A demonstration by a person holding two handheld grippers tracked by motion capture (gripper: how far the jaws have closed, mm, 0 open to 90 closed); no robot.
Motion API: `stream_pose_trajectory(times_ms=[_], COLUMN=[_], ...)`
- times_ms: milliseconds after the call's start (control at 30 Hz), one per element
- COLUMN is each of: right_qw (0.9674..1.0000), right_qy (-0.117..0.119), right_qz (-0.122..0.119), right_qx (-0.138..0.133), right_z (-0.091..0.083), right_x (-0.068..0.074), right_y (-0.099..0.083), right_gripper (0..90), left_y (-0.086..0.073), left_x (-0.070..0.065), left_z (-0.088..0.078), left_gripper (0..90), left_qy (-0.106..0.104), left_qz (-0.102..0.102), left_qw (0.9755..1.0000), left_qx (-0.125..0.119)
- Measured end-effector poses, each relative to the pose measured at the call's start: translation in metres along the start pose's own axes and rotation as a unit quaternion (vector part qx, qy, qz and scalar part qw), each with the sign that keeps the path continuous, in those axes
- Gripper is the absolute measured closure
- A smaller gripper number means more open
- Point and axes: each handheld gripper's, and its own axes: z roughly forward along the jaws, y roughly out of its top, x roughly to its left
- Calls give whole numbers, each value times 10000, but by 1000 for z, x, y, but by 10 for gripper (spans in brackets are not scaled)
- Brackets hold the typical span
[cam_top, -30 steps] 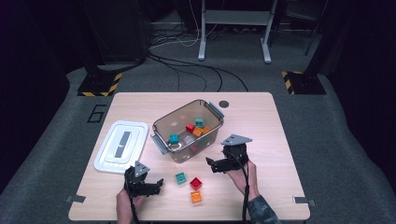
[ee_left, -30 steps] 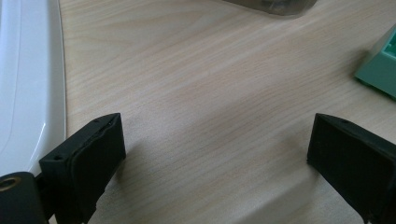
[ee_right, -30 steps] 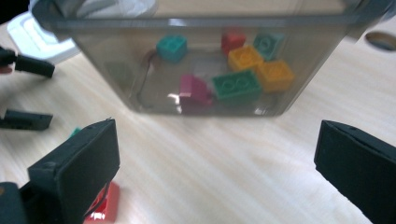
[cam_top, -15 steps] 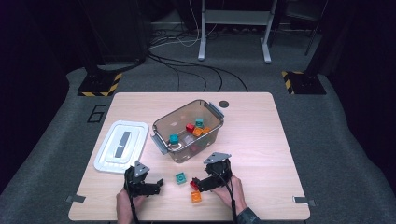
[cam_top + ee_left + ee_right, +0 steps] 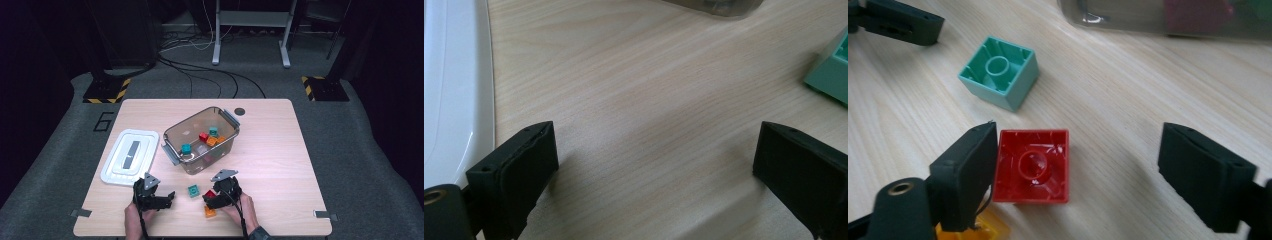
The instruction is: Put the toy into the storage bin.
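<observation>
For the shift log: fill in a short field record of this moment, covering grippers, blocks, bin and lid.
right gripper: jaws have just been closing around the red block; left pad touching it, right pad apart
left gripper: open over bare table
loose blocks: red, teal block, orange block
bin: clear, lidless, several blocks inside
lid: white, flat, left of the bin

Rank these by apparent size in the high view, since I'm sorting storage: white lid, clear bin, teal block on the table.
1. clear bin, slightly larger
2. white lid, close behind
3. teal block, by far the smallest
</observation>
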Motion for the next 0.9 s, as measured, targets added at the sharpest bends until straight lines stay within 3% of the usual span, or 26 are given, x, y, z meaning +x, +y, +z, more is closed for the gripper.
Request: stream_pose_trajectory(times_ms=[400, 900], right_qw=[9998, 9976], right_qy=[-131, -434], right_qz=[109, 404], right_qx=[-59, -347], right_z=[-11, -30], right_x=[-15, -40], right_y=[-12, -16], right_gripper=[566, 581], left_y=[0, 0], left_x=[0, 0], left_z=[0, 0], left_gripper=[38, 38], left_qy=[0, -2], left_qz=[0, -7], left_qw=[10000, 10000], left_qx=[2, -7])
